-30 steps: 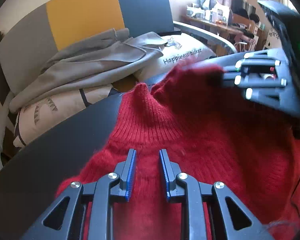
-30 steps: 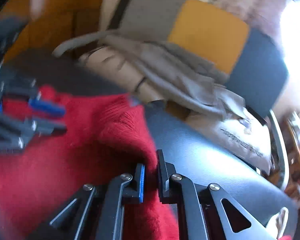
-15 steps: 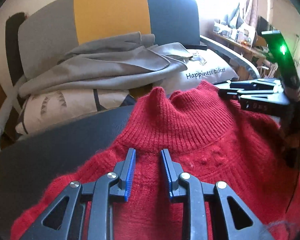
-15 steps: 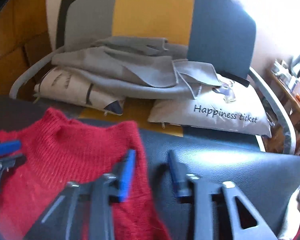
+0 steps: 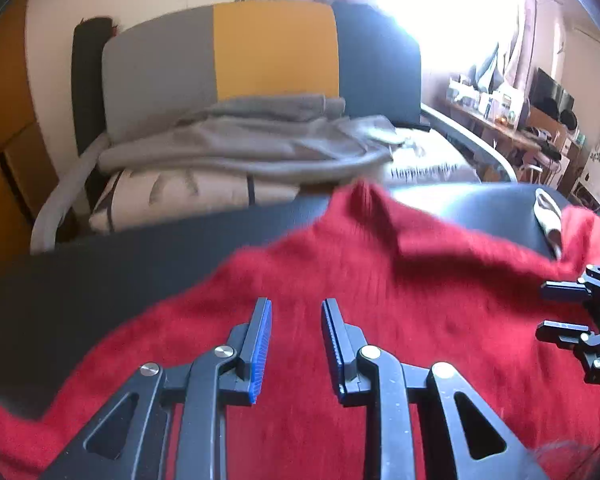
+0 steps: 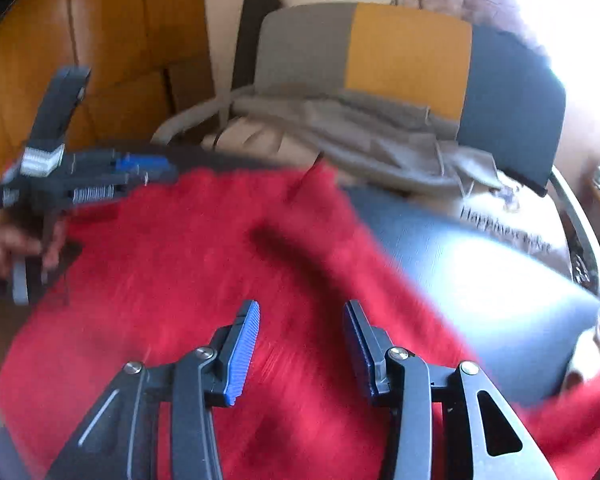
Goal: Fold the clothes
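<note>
With left gripper (image 5: 296, 344) and right gripper (image 6: 302, 350) both parted and empty over the sweater (image 5: 380, 300), best to pinch near edges evenly

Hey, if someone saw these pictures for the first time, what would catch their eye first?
The red sweater spread over the dark table, filling the lower half of both views. Above it hang the left gripper and the right gripper, both open with nothing between their blue pads. Behind the table stands a chair with a grey, yellow and dark blue back, piled with grey cloth and cushions.
</note>
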Action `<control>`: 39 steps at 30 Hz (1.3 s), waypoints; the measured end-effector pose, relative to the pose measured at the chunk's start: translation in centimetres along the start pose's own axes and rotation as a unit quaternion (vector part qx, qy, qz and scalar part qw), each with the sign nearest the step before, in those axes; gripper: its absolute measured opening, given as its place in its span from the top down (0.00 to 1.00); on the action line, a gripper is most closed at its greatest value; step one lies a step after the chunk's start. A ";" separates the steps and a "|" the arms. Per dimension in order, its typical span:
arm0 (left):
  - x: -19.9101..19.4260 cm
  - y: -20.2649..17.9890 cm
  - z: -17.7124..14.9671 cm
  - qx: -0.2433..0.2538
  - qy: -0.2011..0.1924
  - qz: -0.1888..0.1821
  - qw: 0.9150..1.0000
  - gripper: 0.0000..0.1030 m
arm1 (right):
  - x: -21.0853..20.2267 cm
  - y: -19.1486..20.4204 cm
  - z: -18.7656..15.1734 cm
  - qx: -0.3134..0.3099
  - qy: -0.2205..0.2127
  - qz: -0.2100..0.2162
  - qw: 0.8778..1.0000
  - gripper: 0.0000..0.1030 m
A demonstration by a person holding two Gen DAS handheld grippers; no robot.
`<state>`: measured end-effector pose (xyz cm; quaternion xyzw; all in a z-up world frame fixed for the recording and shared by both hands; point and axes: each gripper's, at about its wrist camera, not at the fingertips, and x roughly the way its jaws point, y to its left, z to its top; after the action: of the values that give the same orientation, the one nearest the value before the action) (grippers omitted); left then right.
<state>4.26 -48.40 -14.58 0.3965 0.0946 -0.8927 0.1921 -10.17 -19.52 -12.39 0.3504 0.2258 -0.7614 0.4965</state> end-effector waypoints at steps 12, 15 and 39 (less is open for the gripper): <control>-1.2 2.3 -7.9 -0.068 0.042 0.033 0.996 0.71 | -2.4 0.0 -9.1 0.085 0.022 -0.053 0.995 0.49; -1.6 2.0 -7.6 -0.069 0.053 0.039 0.995 0.71 | -2.1 0.3 -8.2 0.077 0.034 -0.056 0.995 0.45; 6.7 0.9 1.3 -0.044 0.014 -0.035 0.998 0.71 | 11.7 -9.6 8.1 0.134 -0.003 -0.038 0.990 0.34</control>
<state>-0.28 -51.44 -18.70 0.3963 0.1504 -0.8884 0.1763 -24.52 -28.22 -15.98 0.4023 0.1336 -0.8042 0.4166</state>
